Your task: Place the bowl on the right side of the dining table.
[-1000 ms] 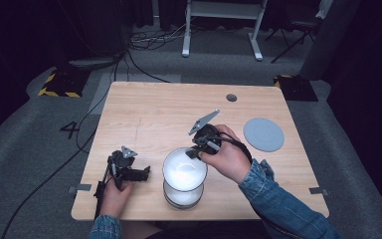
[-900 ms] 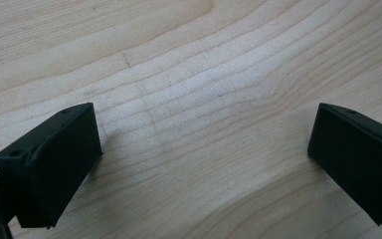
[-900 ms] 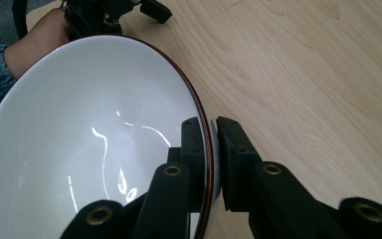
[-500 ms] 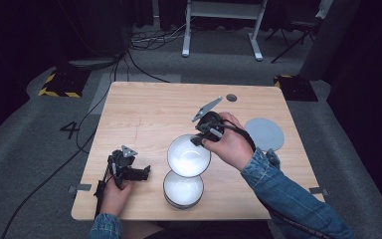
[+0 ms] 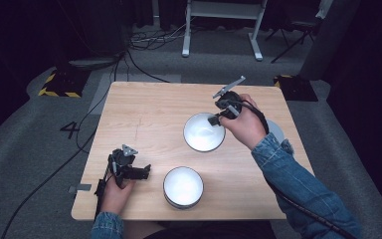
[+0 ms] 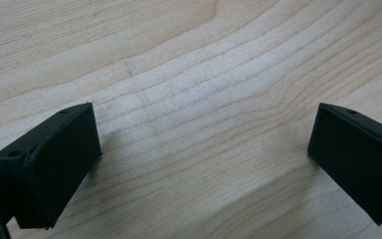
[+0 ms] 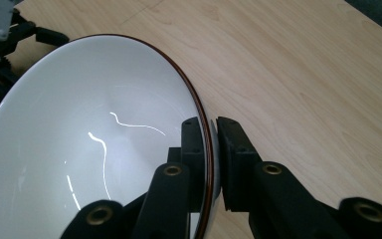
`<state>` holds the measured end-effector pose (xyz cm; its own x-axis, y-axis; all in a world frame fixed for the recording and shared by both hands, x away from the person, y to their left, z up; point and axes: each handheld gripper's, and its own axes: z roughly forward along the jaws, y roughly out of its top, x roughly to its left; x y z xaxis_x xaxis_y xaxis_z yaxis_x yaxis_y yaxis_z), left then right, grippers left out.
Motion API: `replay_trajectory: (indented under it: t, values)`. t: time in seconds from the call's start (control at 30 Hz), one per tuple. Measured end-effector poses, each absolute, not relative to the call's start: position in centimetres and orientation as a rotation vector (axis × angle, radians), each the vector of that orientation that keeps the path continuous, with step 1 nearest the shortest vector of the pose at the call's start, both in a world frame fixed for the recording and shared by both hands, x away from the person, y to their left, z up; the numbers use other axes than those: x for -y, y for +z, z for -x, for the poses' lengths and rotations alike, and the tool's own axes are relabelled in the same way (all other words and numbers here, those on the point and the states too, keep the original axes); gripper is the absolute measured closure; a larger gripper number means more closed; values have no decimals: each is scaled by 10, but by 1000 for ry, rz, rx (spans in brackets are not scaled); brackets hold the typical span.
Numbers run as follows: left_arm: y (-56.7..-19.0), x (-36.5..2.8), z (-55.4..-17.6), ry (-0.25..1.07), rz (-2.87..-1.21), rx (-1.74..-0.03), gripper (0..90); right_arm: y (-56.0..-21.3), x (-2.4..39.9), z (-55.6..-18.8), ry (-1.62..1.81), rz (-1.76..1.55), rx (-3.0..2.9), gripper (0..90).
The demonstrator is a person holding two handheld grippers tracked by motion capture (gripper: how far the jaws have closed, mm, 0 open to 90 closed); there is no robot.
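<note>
A glossy white bowl (image 5: 204,132) with a thin brown rim hangs clamped in the right gripper (image 5: 214,119), pinched at its edge. Another bowl (image 5: 183,186) sits just beside the left gripper (image 5: 146,171), whose jaws are apart on the pale wooden table (image 5: 144,109).

The right gripper (image 7: 211,149) pinches the rim of a white bowl (image 7: 89,134), one jaw inside, one outside; the wooden table (image 7: 298,74) lies behind; the left gripper (image 7: 2,37) sits top-left.

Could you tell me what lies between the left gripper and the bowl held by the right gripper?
In the high view, bare wooden table separates the left gripper from the held bowl.
</note>
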<state>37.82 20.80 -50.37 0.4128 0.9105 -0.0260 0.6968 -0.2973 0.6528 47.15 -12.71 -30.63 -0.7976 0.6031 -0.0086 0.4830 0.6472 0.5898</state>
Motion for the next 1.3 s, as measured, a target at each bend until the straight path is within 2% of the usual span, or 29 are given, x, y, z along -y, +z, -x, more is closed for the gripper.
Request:
replay_trajectory:
  t: [0.63,1.0,1.3]
  values:
    - [-504,-208,-378,474,-2085,-1358,2,-294,185,-518,887,-1141,-2495,825]
    - [-504,-208,-378,474,-2085,-1358,2,-294,205,-546,854,-1228,-2413,825]
    - [-504,-208,-378,474,-2084,-1358,2,-301,215,-551,821,-1272,-2383,825]
